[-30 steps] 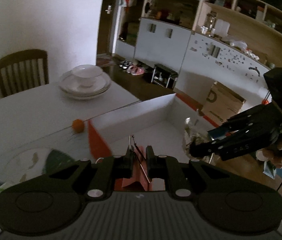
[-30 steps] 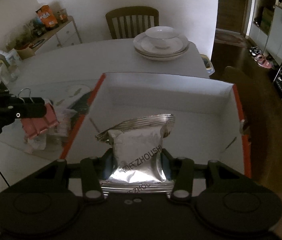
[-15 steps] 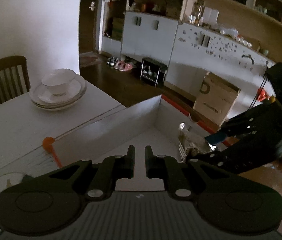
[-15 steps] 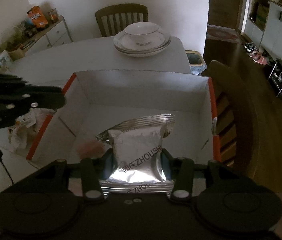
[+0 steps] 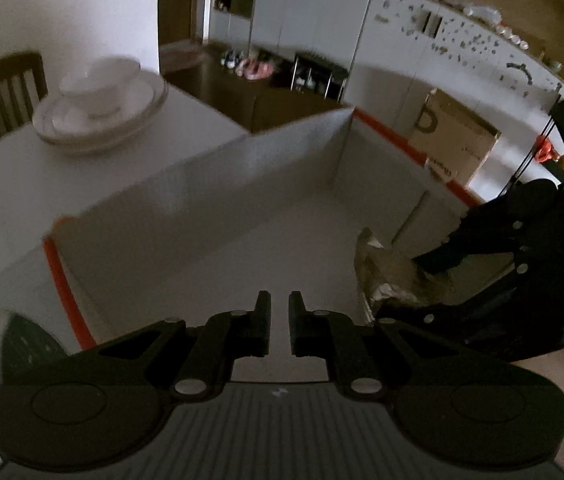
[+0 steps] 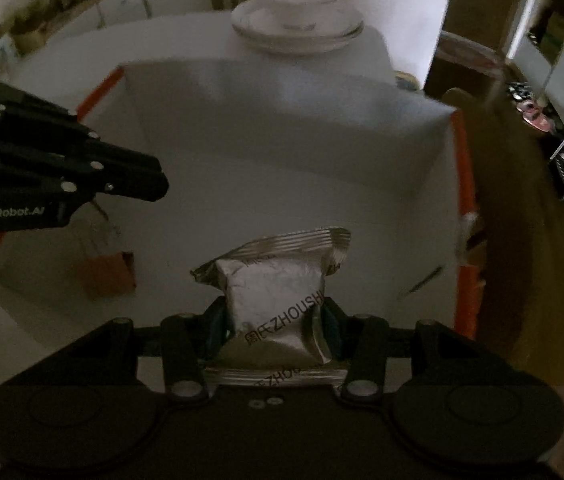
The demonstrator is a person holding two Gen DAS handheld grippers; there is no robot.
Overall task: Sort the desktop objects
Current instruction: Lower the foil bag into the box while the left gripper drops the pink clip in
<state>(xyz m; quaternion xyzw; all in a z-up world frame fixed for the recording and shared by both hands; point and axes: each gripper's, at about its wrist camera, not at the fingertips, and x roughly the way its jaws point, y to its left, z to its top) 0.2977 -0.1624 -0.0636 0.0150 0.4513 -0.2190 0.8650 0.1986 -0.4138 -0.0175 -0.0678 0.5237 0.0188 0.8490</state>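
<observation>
Snack packet (image 6: 278, 296): silver foil bag with printed letters, pressed between the two fingers of the right gripper (image 6: 276, 322), above the floor of the box.
Box (image 6: 282, 112): white cardboard with orange edges, open on top, standing on the table (image 5: 10, 184).
Binder clip (image 6: 108, 274): pink, blurred, inside the box near its left wall, under the left gripper.
Left gripper (image 5: 279, 320): jaws closed with only a narrow gap, nothing between them, over the box.
Dishes (image 6: 296, 20): stacked plates with a bowl, behind the box.

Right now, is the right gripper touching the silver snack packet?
Touching. The right wrist view shows the right gripper with its pads pressed against both sides of the silver snack packet.
</observation>
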